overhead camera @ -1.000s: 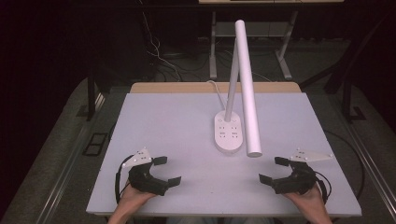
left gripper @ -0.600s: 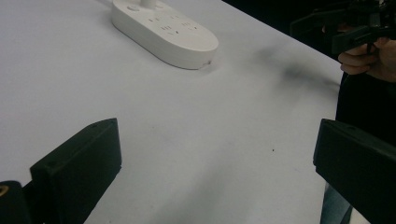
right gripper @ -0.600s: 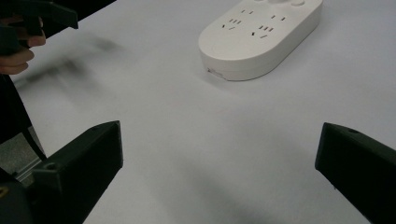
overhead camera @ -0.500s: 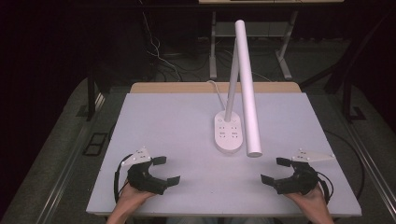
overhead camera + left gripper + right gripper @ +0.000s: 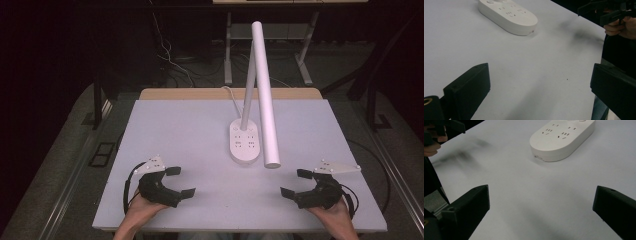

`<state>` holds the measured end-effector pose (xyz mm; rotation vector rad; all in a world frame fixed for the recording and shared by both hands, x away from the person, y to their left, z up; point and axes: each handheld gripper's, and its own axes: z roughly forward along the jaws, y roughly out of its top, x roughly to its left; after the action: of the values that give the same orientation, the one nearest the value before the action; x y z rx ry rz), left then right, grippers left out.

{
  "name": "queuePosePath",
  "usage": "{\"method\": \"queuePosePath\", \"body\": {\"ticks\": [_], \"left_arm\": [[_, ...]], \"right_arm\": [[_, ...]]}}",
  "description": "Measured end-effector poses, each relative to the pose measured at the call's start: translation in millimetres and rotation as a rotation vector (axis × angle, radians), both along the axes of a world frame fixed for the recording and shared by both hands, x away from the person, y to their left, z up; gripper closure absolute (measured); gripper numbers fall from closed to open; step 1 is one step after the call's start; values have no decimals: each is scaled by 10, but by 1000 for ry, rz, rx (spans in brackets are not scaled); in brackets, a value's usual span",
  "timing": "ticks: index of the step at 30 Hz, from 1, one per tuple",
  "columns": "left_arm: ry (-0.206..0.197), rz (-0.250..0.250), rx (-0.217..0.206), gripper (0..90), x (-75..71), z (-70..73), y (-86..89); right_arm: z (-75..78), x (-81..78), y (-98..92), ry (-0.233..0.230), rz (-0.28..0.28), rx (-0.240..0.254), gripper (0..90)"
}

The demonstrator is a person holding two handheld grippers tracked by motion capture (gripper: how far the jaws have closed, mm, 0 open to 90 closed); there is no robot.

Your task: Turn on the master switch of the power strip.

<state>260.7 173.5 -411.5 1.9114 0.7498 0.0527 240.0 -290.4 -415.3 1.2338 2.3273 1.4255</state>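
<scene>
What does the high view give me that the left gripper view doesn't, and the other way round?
High view alone: the lamp's white tube head, its stem, the cord running off the far edge, and the floor cables. Left gripper view alone: a close look between the left gripper jaws, wide apart over bare table. Both: the socket base, the right gripper, open.

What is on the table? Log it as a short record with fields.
surface: white table
object: white lamp, base with sockets on top, stem upright, long head angled down toward the person
cable: white cord from the base over the far edge
left hand-held gripper: open, empty, near edge, left of base
right hand-held gripper: open, empty, near edge, right of base
contact: neither touches the lamp
</scene>
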Motion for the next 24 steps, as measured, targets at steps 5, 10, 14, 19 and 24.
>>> {"method": "queuePosePath", "body": {"ticks": [5, 10, 14, 19, 24], "left_arm": [[3, -11, 13, 19, 31, 57, 24], [7, -22, 21, 19, 68, 114, 24], [8, -33, 28, 22, 106, 154, 15], [15, -37, 31, 24, 147, 193, 5], [21, -42, 36, 24, 205, 215, 2]], "right_arm": [[0, -2, -3, 0, -1, -1, 3], [-5, -1, 1, 1, 0, -4, 3], [-6, -2, 1, 2, -1, -4, 3], [-5, -4, -6, 2, -3, -5, 3], [-8, -4, -9, -2, -3, -7, 3]]}}
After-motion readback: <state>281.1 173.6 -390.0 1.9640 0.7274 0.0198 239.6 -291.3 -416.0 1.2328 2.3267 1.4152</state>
